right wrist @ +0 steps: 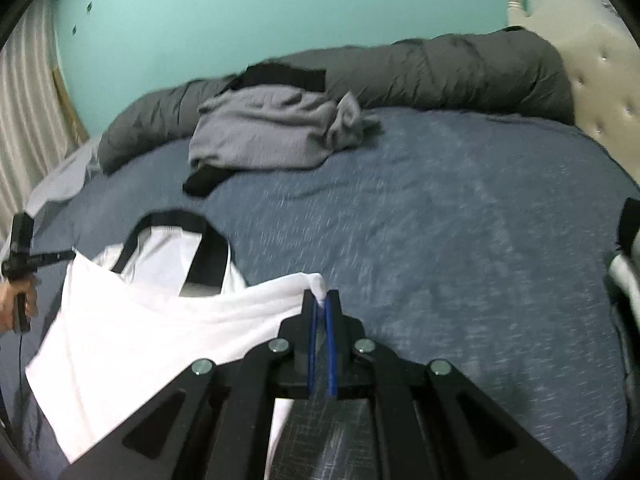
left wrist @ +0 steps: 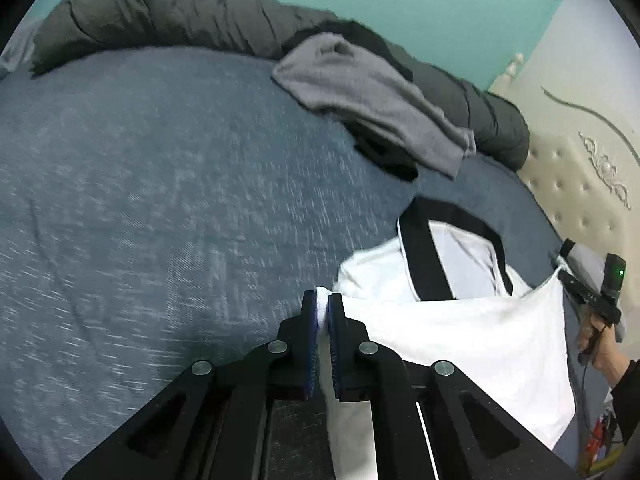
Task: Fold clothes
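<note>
Nothing readable anywhere tbh, no text, labels, brands or numbers on anything in either view.

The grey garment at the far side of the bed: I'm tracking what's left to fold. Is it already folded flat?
No, the grey garment lies crumpled in a loose heap against the dark rolled duvet.

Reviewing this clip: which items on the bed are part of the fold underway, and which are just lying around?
In use:
white shirt with black trim, stretched between both grippers
left gripper, clamped on one corner
right gripper, clamped on the other corner

Lying about:
grey garment
black garment under it
rolled dark duvet
blue bedsheet
</note>
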`<state>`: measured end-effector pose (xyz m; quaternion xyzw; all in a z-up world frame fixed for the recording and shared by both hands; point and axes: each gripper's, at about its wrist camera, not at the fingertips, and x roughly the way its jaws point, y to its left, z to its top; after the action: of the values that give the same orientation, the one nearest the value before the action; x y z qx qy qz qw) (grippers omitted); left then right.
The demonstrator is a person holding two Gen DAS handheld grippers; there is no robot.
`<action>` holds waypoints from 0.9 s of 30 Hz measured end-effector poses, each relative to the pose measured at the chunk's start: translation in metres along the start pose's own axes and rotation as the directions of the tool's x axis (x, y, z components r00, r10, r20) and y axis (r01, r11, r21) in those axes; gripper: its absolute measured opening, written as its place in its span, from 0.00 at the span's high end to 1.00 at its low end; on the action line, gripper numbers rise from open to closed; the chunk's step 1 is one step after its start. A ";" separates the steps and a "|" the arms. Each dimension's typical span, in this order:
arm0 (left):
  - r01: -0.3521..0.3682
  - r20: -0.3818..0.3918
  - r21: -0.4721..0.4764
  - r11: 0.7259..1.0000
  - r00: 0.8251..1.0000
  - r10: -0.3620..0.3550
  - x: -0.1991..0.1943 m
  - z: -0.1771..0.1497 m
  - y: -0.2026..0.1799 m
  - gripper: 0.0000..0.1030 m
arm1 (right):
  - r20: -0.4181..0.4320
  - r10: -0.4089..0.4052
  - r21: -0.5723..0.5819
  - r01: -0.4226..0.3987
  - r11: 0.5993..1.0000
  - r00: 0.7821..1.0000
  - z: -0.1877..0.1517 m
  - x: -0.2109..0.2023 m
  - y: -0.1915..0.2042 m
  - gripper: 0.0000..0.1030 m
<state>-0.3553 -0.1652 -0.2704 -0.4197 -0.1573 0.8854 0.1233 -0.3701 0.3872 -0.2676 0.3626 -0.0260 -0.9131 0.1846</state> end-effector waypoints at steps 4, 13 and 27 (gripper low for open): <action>0.002 0.032 -0.014 1.000 0.999 -0.001 -0.014 0.010 0.002 0.95 | 0.021 -0.025 0.018 0.024 1.000 0.999 0.019 -0.003 -0.002 0.97; -0.044 0.002 -0.026 0.999 0.999 0.044 0.014 0.027 0.008 0.95 | -0.042 -0.106 0.054 0.109 0.993 0.993 0.045 0.050 -0.008 0.97; -0.120 -0.102 -0.028 0.992 0.988 0.117 0.076 0.034 0.013 0.93 | -0.197 -0.147 0.138 0.176 0.975 0.969 0.019 0.111 -0.023 0.94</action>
<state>-0.4299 -0.1567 -0.3087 -0.4741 -0.1408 0.8662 0.0711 -0.4645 0.3677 -0.3308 0.4601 -0.0495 -0.8827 0.0824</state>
